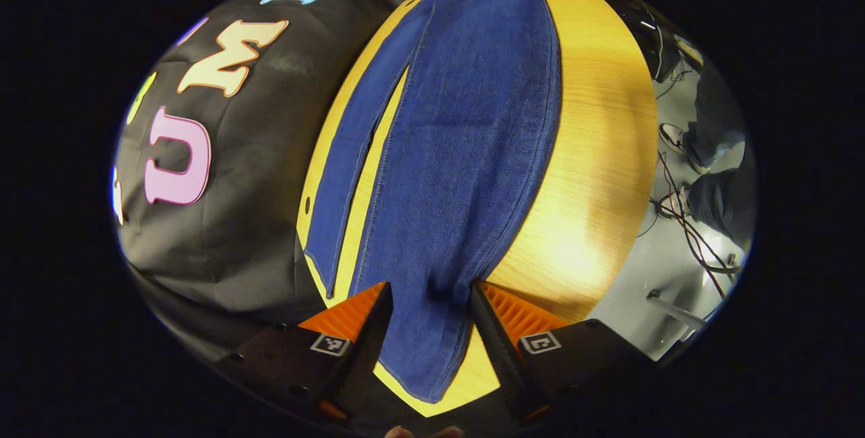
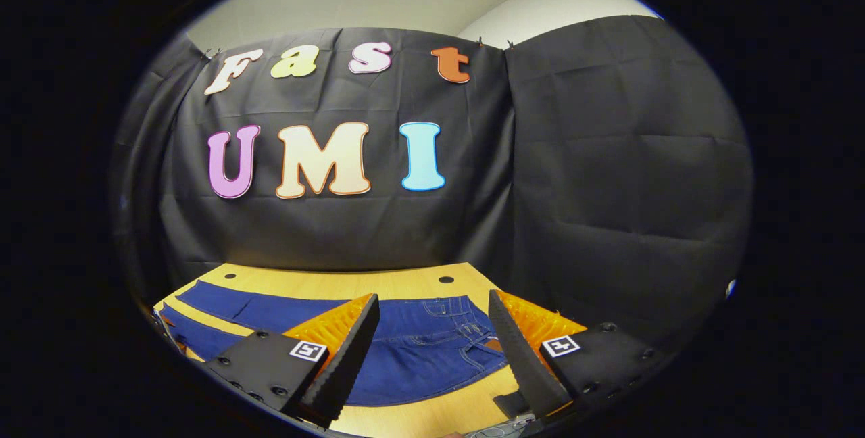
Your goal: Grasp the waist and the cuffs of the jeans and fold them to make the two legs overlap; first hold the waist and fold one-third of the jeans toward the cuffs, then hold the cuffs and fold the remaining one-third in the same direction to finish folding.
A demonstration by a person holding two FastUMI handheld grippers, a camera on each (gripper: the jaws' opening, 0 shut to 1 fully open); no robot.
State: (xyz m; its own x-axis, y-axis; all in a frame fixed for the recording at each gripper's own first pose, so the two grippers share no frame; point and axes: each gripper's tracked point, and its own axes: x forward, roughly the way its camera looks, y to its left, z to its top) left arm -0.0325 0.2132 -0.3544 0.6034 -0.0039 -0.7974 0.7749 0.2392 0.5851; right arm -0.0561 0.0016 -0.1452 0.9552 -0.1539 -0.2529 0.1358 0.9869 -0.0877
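Dark blue denim jeans [image 1: 466, 134] lay flat, legs apart, on the light wooden table [image 1: 601, 154]; soft, fairly heavy cloth, probably best pinched at waistband and cuff hems. The left gripper [image 1: 427, 303] hovered agape over one cuff end. The right gripper [image 2: 432, 330] stood agape above the waist, touching nothing.

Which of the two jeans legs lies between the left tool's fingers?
The wider-looking leg, the one on the side away from the black cloth wall. Its cuff end runs down between the open left tool; the other leg lies apart, nearer the wall.
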